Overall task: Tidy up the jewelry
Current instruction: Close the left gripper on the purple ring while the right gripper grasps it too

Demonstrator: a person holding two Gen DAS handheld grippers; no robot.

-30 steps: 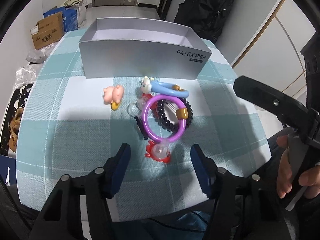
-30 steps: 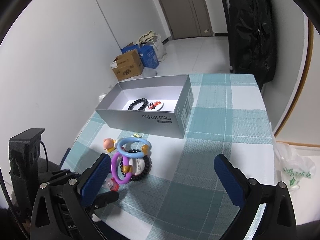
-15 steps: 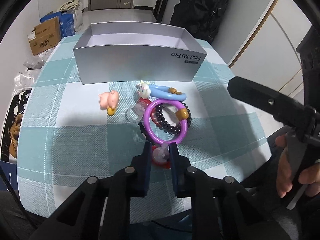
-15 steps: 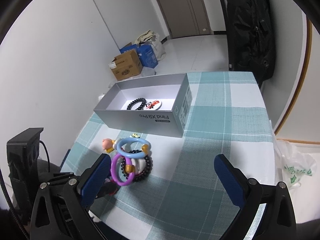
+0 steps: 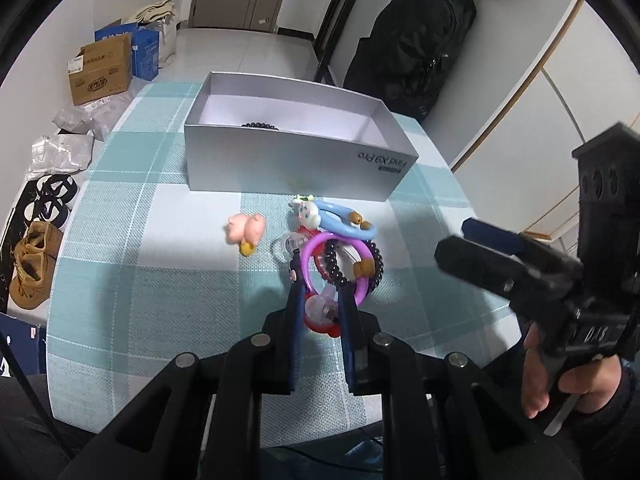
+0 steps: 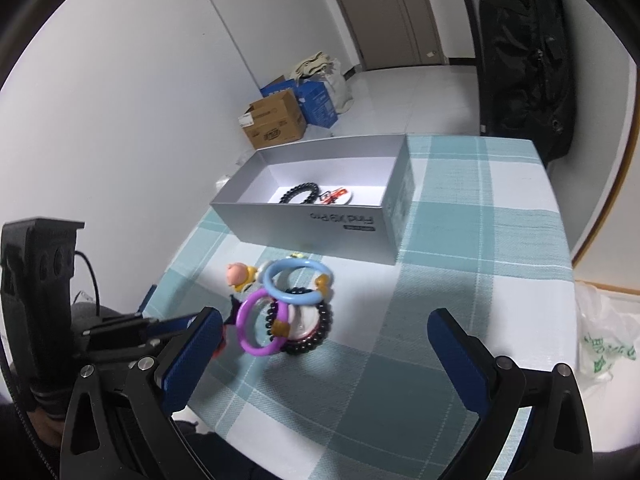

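Left gripper (image 5: 320,300) jaws clench the red charm (image 5: 320,314) at the pile's near edge; box (image 5: 288,160) lies straight ahead; right gripper (image 6: 324,344) jaws gape empty.

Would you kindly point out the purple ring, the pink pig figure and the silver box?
purple ring (image 6: 245,332): right wrist view, on its left arc.
pink pig figure (image 5: 246,229): left wrist view, on its body.
silver box (image 5: 280,164): left wrist view, on its near outer wall.

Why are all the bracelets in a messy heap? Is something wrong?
They are tangled: the purple ring, blue ring and dark bead bracelet overlap outside the gray box. The left tool pinches a red charm, tugging the heap.
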